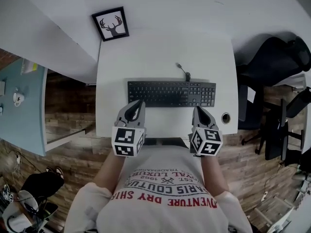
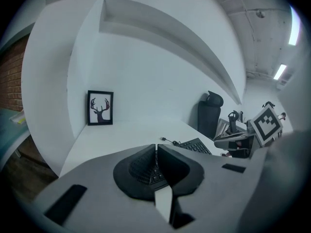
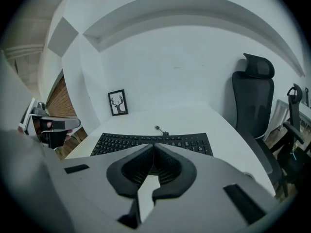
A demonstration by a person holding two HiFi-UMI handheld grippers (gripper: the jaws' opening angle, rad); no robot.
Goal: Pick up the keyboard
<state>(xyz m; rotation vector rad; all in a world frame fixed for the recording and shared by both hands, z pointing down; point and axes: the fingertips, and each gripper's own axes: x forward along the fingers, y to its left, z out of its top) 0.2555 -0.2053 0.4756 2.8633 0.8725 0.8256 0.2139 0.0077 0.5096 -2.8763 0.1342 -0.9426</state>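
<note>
Keyboard (image 1: 171, 93) lies flat on the desk (image 1: 146, 57), untouched. My left gripper (image 1: 137, 104) and right gripper (image 1: 199, 110) hover at its near edge, jaws closed on nothing. I'm approaching; next they must open.

keyboard (image 1: 171, 93), head view: near left corner lies under the tip of the left gripper (image 1: 138, 102).
keyboard, left gripper view: only the right end and a few keys past the closed jaws show; the gripper's body covers the rest.
keyboard, right gripper view: near edge lies behind the right gripper (image 3: 153, 147).
cable (image 1: 182, 71): plug end too small to tell.
round thing (image 1: 226, 117), near right corner of the worktop (image 1: 146, 57): too small to identify.
hands: hidden beneath the marker cubes (image 1: 128, 141).
</note>
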